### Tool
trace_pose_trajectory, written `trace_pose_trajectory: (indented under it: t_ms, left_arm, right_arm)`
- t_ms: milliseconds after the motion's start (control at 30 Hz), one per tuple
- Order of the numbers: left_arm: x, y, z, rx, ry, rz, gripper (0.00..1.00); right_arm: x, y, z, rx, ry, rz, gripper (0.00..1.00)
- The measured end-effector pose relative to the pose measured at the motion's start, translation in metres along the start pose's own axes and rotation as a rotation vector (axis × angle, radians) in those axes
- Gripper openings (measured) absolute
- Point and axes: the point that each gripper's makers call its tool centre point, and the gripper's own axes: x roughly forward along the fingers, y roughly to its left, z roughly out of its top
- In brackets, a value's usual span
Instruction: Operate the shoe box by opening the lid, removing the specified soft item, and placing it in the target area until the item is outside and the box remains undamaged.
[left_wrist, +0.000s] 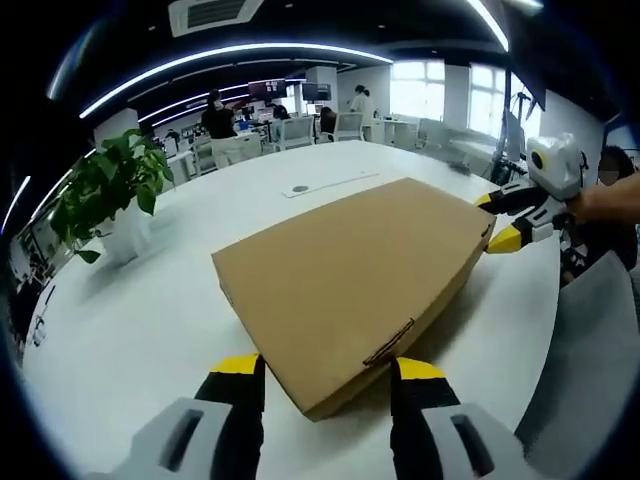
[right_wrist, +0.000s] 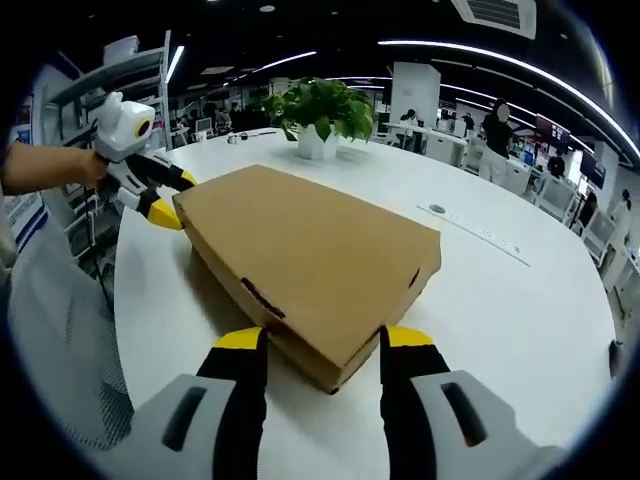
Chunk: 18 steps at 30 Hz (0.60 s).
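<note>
Straddling opposite corners of the closed shoe box (left_wrist: 350, 275): left tongs (left_wrist: 325, 372) and right tongs (right_wrist: 325, 345), both apart.

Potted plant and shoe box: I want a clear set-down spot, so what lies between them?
In the left gripper view, bare white table lies between the potted plant and the shoe box.

shoe box (left_wrist: 350, 275) on table (left_wrist: 130, 330), potted plant (left_wrist: 110, 190) beyond, gripper (left_wrist: 325, 375) at each end

A green plant (left_wrist: 105, 185) in a white pot is sitting on the white table (left_wrist: 130, 330); ppl are standing far back.
</note>
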Motion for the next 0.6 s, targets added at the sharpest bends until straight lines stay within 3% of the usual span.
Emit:
trace_pose_trajectory:
  t_ms: [600]
  left_arm:
    - [-0.024, -0.008, -0.014, 0.025, 0.039, -0.025, 0.5]
  right_arm:
    - [-0.011, 0.031, -0.005, -0.004, 0.004, 0.003, 0.39]
